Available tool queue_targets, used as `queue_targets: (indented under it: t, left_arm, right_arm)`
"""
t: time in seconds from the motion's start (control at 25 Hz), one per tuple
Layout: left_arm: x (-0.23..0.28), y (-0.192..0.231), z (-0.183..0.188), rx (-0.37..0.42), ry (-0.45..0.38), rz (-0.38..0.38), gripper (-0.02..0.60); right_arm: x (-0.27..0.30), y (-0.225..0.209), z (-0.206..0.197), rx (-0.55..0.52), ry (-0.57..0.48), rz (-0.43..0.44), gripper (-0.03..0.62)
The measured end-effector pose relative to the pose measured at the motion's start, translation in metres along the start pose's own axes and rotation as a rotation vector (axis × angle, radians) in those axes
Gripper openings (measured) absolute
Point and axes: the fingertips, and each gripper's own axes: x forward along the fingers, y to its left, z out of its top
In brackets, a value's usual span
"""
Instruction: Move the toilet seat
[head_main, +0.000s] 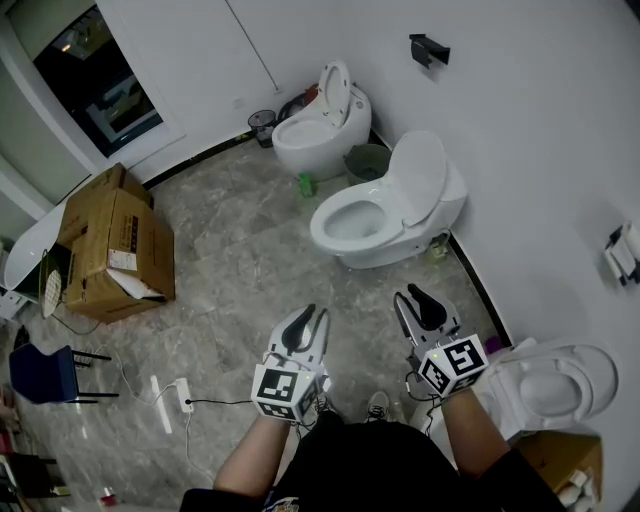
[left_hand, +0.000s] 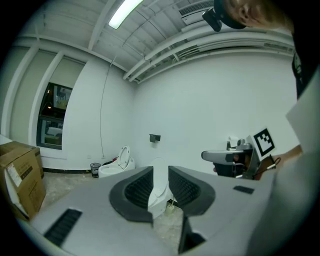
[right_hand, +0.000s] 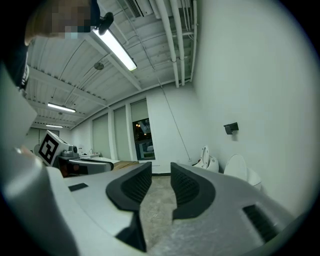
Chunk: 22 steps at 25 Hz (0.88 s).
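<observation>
Left hand-held gripper (left_hand: 160, 169): jaws narrowly apart, empty. Right hand-held gripper (right_hand: 161, 165): parted slightly wider, empty. Likely target: white oval plastic toilet seat (head_main: 418, 175), raised on the middle white ceramic toilet (head_main: 370, 240), well ahead of both. Expect it light, stiff, slick, hinged; pinch the free rim. Count: three toilets, two grippers.

legible text: none | cardboard box (head_main: 100, 215) — pale label (head_main: 122, 260) and dark print on its side, too small to read | brands, numbers: none legible
</observation>
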Motion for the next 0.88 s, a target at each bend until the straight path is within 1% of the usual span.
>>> queue_targets:
  t: [0.04,0.08,0.12,0.2,0.24,0.4,0.56,0.72,0.88]
  left_arm:
    - [-0.001,0.007,0.000,0.005,-0.008,-0.004,0.093]
    - [-0.002,0.014,0.000,0.011,-0.015,-0.008,0.122]
    - [-0.003,0.021,0.000,0.016,-0.020,-0.012,0.134]
    - [-0.005,0.035,0.000,0.017,-0.023,-0.020,0.155]
    - [-0.006,0.041,0.001,0.014,-0.023,-0.023,0.166]
    - [-0.008,0.066,0.006,-0.003,-0.016,-0.047,0.181]
    - [-0.010,0.097,0.004,0.014,-0.030,-0.076,0.199]
    - [-0.009,0.115,0.004,0.029,-0.027,-0.106,0.210]
    - [-0.004,0.128,0.006,0.021,-0.014,-0.110,0.212]
  right_arm:
    - [0.005,0.004,0.001,-0.001,-0.004,-0.002,0.135]
    - [0.010,0.008,0.001,-0.003,-0.008,-0.005,0.152]
    - [0.014,0.012,0.002,-0.004,-0.011,-0.010,0.166]
    - [0.025,0.018,0.004,-0.007,-0.016,-0.021,0.214]
    - [0.030,0.021,0.005,-0.006,-0.019,-0.025,0.223]
    - [0.051,0.034,0.009,0.002,-0.033,-0.047,0.247]
    - [0.074,0.049,0.011,-0.004,-0.042,-0.065,0.263]
    - [0.093,0.059,0.014,-0.022,-0.049,-0.081,0.273]
    - [0.105,0.060,0.016,-0.028,-0.058,-0.092,0.276]
